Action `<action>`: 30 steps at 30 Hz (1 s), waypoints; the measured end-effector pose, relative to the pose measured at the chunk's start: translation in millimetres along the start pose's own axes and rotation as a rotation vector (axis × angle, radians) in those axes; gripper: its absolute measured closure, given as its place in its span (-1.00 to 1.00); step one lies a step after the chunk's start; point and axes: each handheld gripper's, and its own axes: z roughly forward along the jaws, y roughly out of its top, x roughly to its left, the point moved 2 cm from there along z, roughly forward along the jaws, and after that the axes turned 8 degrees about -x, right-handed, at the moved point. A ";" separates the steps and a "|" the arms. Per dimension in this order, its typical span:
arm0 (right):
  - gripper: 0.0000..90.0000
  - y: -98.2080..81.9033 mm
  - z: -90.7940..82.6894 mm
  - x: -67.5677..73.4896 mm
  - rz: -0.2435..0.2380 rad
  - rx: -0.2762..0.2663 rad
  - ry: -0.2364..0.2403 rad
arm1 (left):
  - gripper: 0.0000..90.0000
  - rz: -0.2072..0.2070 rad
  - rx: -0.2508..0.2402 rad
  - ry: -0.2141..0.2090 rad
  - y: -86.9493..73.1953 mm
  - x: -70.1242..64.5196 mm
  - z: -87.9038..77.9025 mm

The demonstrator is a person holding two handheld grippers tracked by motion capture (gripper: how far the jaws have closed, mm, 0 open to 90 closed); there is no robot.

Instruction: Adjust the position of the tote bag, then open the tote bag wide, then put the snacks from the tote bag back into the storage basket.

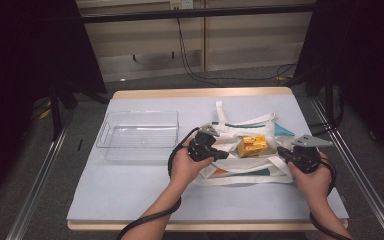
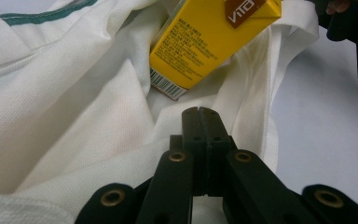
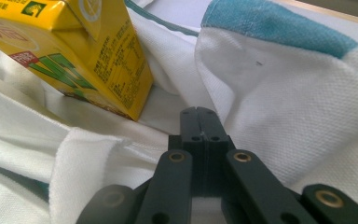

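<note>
A white cloth bag [image 1: 240, 129] with teal trim lies on the right half of the table. A yellow drink carton [image 1: 252, 146] lies on its side in the bag's rumpled middle. My left gripper [image 1: 225, 155] sits at the carton's left and points right at it. My right gripper [image 1: 281, 152] sits at the carton's right and points left. In the left gripper view the left gripper [image 2: 199, 112] is shut just short of the carton [image 2: 209, 37], over the bag [image 2: 74, 116]. In the right gripper view the right gripper [image 3: 199, 112] is shut beside the carton [image 3: 74, 51]. I see no bag cloth [image 3: 298, 107] between either pair of jaws.
An empty clear plastic tray [image 1: 140, 135] stands left of the bag. The pale blue table top [image 1: 130, 190] has bare room in front and at the left. Black frames and cables stand around the table's edges.
</note>
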 end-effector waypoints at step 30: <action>-0.43 10.8 -40.4 15.7 0.063 -0.089 0.043 | -0.47 0.010 -0.049 0.057 40.6 -1.9 -10.8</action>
